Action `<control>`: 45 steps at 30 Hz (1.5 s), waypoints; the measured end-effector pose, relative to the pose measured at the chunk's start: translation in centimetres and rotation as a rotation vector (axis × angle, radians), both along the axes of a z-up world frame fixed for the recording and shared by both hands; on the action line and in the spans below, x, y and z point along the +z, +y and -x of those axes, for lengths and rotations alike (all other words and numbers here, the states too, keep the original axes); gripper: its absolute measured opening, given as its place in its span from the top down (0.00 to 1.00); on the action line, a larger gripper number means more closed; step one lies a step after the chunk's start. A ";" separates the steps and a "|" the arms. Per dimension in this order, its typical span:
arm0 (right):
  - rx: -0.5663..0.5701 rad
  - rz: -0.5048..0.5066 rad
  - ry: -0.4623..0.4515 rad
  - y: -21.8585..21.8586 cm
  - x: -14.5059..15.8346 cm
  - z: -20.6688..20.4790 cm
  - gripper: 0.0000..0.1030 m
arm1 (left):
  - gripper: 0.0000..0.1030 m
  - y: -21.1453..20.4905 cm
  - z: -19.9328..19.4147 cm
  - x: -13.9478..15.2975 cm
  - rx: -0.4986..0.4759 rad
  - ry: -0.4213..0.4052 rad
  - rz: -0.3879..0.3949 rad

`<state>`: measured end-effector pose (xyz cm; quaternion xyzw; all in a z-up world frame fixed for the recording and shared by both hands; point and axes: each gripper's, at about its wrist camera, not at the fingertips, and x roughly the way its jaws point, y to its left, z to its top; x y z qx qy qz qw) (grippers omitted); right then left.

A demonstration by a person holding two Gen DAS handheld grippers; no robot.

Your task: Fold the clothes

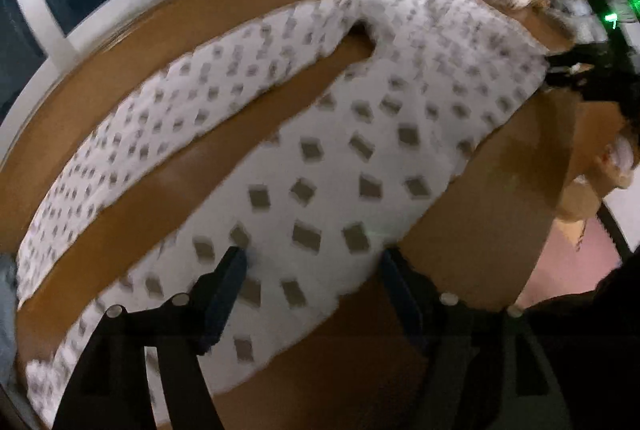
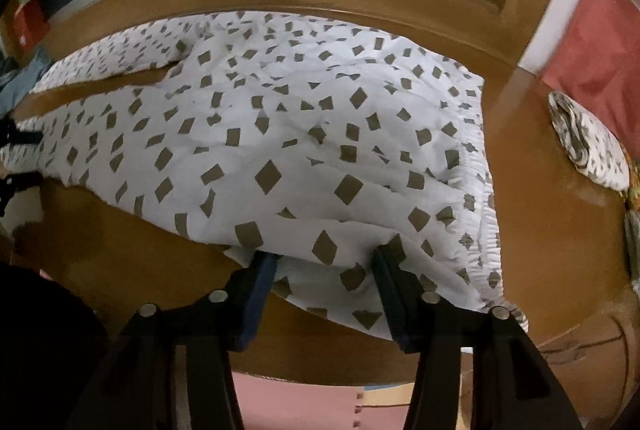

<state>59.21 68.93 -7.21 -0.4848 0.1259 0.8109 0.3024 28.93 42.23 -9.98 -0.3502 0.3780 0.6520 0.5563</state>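
Wooden table [image 2: 540, 214] under the window carries white patterned trousers [image 2: 304, 134], spread flat with legs apart. Both grippers, left [image 1: 312, 262] and right [image 2: 324, 262], hover over the near edge, fingers apart. Soft, light cloth; best pinched at waistband or hem.

Both grippers point forward and down with jaws spread wide: the left gripper [image 1: 312, 258], blurred, and the right gripper [image 2: 326, 258], seen sharply.
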 end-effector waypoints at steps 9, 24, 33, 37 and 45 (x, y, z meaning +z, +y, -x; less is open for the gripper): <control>-0.036 -0.017 0.087 -0.3 5.0 -0.1 0.94 | 0.94 0.6 2.7 3.2 0.024 -0.161 -0.039; 0.121 -0.055 0.064 11.7 8.4 9.8 0.95 | 0.87 14.1 16.1 5.1 0.366 -0.311 -0.101; 0.196 0.063 -0.014 3.2 6.1 1.4 0.54 | 0.37 10.7 11.9 4.3 0.316 -0.276 -0.061; 0.196 0.108 -0.093 -0.8 3.4 -1.4 0.54 | 0.36 9.8 10.4 4.3 0.312 -0.222 -0.042; 0.167 0.093 -0.128 -0.8 0.4 -1.0 0.55 | 0.36 8.1 9.9 3.4 0.305 -0.158 0.014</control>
